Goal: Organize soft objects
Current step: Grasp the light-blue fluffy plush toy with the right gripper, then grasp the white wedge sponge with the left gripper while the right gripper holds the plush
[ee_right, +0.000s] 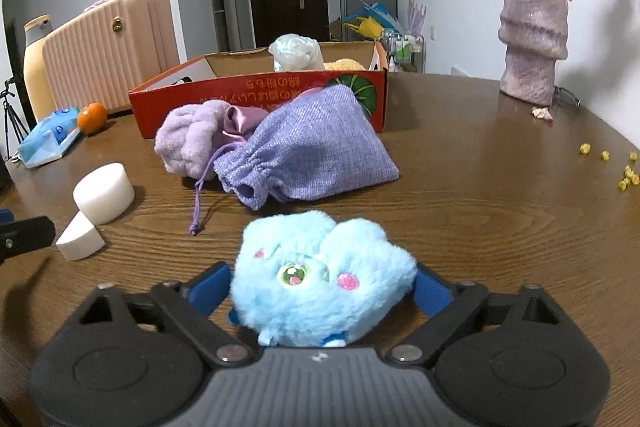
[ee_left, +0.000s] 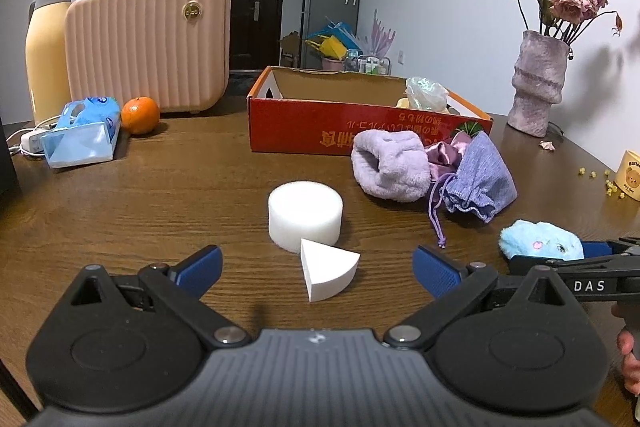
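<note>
Soft things lay scattered on the tabletop (ee_right: pixel 480 195), and the nearest was the blue plush toy (ee_right: pixel 320 275), sitting between the blue pads of the right hand-held gripper (ee_right: pixel 322 291), which pressed on both its sides and appeared to hold it. The left hand-held gripper (ee_left: pixel 318 267) stood wide and empty; a white foam wedge (ee_left: pixel 328 273) lay between its fingers at twelve o'clock, touching a white foam cylinder (ee_left: pixel 305 215) just beyond. Farther off, at about eleven o'clock from the right one, a purple drawstring pouch (ee_right: pixel 316 151) and a lilac fleece piece (ee_right: pixel 188 143) rested against the red cardboard box (ee_right: pixel 256 95). The box, open on top, likely served as the destination, so the toy's carry ran forward past the pouch.
</note>
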Available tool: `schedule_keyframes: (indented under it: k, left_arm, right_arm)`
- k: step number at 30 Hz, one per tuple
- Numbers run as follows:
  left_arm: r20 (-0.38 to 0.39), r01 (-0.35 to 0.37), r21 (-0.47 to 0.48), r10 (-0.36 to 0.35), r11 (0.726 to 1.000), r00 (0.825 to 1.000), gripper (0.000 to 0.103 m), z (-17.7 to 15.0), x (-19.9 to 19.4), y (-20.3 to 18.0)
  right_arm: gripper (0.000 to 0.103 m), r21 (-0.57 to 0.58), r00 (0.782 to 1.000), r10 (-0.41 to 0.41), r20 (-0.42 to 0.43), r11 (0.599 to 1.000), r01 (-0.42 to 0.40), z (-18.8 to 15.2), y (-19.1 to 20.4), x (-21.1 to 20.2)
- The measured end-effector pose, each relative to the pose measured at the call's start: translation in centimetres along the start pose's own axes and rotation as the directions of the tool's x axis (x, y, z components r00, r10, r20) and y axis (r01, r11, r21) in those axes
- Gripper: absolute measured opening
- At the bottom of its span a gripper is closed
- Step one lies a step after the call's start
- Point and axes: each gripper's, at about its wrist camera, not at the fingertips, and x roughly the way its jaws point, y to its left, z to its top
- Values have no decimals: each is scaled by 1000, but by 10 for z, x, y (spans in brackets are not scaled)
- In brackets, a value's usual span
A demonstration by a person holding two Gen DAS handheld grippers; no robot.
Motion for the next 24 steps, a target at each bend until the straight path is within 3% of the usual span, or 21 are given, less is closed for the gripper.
schedule_keyframes:
  k: [8, 17, 24]
  left_arm:
    - [-15, -5, -5, 5, 1000, 1000, 103, -1, 3, 1]
    - [-46, -23, -2, 23, 1000, 999, 103, -2, 11, 1]
    - [-101, -36, 14, 37, 999, 994, 103, -4, 26, 0]
  right_arm:
    - [77, -11, 1000, -6, 24, 1000, 6, -1, 1, -5]
    - [77, -4, 988, -11, 152, 1000, 12, 3, -1, -27]
    - [77, 13, 984, -17, 175, 1000, 15, 4, -5, -32]
